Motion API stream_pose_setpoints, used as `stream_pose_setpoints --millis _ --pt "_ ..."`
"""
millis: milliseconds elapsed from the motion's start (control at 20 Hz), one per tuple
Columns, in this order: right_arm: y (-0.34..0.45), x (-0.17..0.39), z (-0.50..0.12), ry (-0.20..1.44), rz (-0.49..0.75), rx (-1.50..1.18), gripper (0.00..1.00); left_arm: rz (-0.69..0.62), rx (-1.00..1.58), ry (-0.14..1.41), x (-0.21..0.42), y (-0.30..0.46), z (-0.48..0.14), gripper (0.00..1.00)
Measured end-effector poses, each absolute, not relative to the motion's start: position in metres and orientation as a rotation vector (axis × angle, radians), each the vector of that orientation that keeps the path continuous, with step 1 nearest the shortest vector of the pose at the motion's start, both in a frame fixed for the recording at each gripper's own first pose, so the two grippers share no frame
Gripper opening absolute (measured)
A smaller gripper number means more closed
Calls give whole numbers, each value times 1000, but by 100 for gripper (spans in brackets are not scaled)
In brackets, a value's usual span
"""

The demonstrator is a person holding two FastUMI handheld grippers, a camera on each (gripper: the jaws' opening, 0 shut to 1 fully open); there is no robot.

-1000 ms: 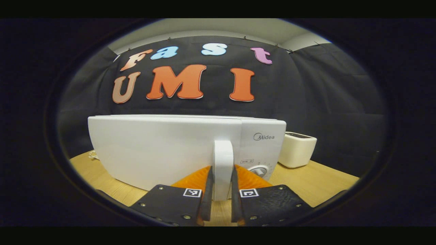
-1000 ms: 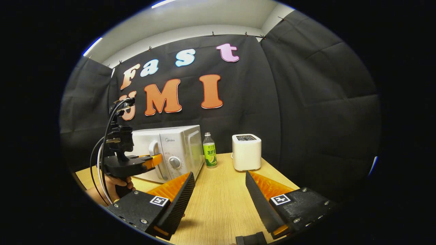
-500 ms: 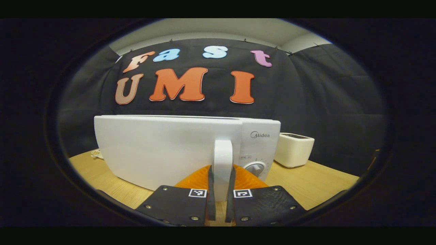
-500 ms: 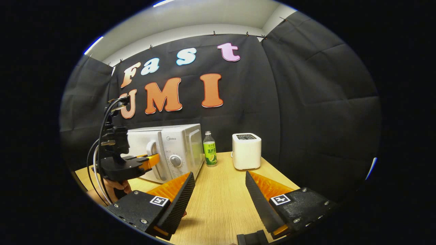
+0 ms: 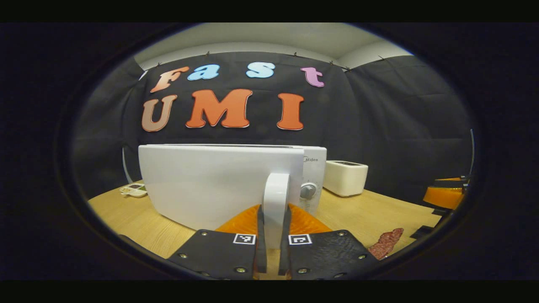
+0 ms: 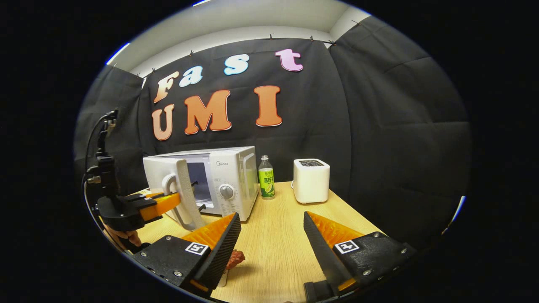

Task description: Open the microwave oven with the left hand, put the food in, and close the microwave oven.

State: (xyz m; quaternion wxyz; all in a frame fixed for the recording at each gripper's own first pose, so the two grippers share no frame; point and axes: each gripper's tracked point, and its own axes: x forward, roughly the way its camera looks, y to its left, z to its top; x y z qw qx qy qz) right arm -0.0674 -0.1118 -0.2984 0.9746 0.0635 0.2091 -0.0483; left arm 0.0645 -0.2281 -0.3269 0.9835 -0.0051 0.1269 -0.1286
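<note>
Left gripper view has my left gripper [image 5: 269,252] pinching the white door handle [image 5: 276,202] of the microwave oven [image 5: 313,176], both fingers pressed against it, and the door [image 5: 210,181] stands swung partly out from the body. Right gripper view has my right gripper [image 6: 269,248] with its fingers spread wide and nothing between them, low over the wooden worktop [image 6: 273,235]. The food [image 6: 234,257], a reddish-brown piece, lies on the worktop just beside my right gripper's left finger. A green-labelled bottle [image 6: 265,182] and a white toaster [image 6: 310,180] stand beside the microwave oven.
</note>
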Motion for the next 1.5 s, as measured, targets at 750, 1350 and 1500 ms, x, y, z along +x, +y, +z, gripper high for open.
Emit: stream_pose_setpoints --millis 750,1350,1500 --pt "-84 -61 -316 501 -99 161 93 -8 -24 154 -67 -35 -293 12" --pt "-67 -60 -323 543 -155 126 93 -37 -1 155 -79 40 -288 10" --pt "-65 -61 -327 560 -177 131 93 -62 9 157 -79 60 -287 8"
